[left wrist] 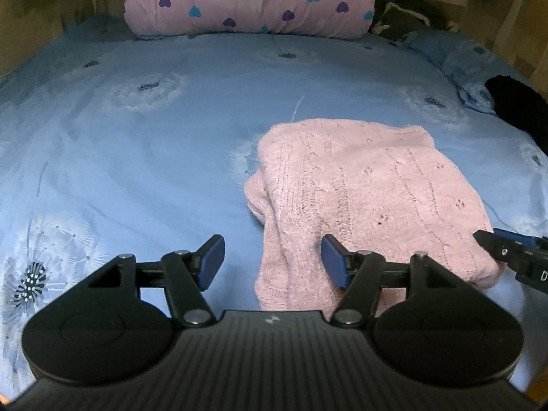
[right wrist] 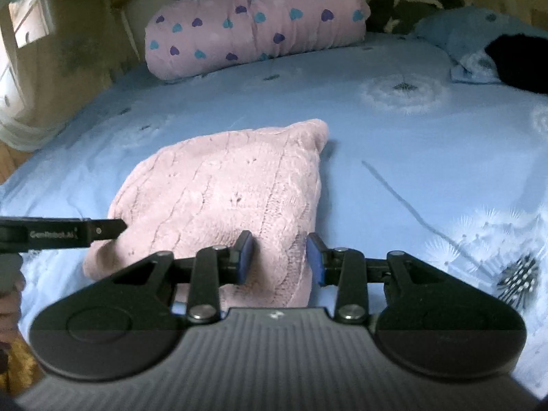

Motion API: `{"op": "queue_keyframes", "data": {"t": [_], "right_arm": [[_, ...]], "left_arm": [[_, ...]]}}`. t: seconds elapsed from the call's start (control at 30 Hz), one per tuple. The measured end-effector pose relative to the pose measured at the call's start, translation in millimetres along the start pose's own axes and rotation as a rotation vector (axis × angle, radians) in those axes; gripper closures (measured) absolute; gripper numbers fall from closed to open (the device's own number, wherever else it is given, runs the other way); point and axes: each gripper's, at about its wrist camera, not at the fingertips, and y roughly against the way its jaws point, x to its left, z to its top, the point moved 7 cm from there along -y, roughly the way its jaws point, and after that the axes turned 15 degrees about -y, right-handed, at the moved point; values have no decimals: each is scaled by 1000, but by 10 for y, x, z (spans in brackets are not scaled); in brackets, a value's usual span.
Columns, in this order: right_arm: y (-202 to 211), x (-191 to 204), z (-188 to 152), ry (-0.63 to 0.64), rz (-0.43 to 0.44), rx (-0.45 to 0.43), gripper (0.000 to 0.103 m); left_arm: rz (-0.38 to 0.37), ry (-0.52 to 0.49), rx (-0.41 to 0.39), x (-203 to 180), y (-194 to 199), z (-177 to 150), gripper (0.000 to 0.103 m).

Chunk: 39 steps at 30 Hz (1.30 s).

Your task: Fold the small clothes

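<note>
Bed (left wrist: 137, 130): we see a blue sheet with dandelion print filling both views.
Quilt (left wrist: 246, 0): pink roll with heart print, lying at the far end of the bed.
Sweater (left wrist: 359, 188): pink cable knit, folded into a compact bundle, lying on the sheet near the close edge; we find it right of centre in the left wrist view and left of centre in the right wrist view.
Dark cloth (left wrist: 517, 106): black heap at the bed's far right side, well apart from the sweater.
Left tongs (left wrist: 272, 262): angled down over the sweater's near left corner, jaws wide, nothing gripped.
Right tongs (right wrist: 281, 257): angled down over the sweater's near right edge, jaws moderately apart, pads clear of the knit as far as we can tell.
</note>
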Motion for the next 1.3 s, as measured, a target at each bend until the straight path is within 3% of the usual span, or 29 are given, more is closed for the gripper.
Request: {"op": "queue_keyframes", "data": {"t": [0.1,0.27,0.43,0.5,0.7,0.97,1.3], "right_arm": [[45,8,11,-14,2,-10,64],[192,60,6,-15,-13,-43,62],[379,129,-31,-5,-10,-68,39],[460,172,-81,3,-10,-56,36],[539,234,-213,16,-6,-29,35],[489,240,-374,27,-16,7,35],[397,197,-443,20,-33,30,35]], "left_arm": [[16,-13,-4,-36,77,9,34],[13,-18,-1,-128,246,-10,22],[12,-37,7,-275,415,-84,11],[15,-39,6,-323,470,-109,9],[46,-50,16,-414,549,-195,4],[43,-1,88,-397,396,-343,3],[46,0,120,-408,269,-402,3]]}}
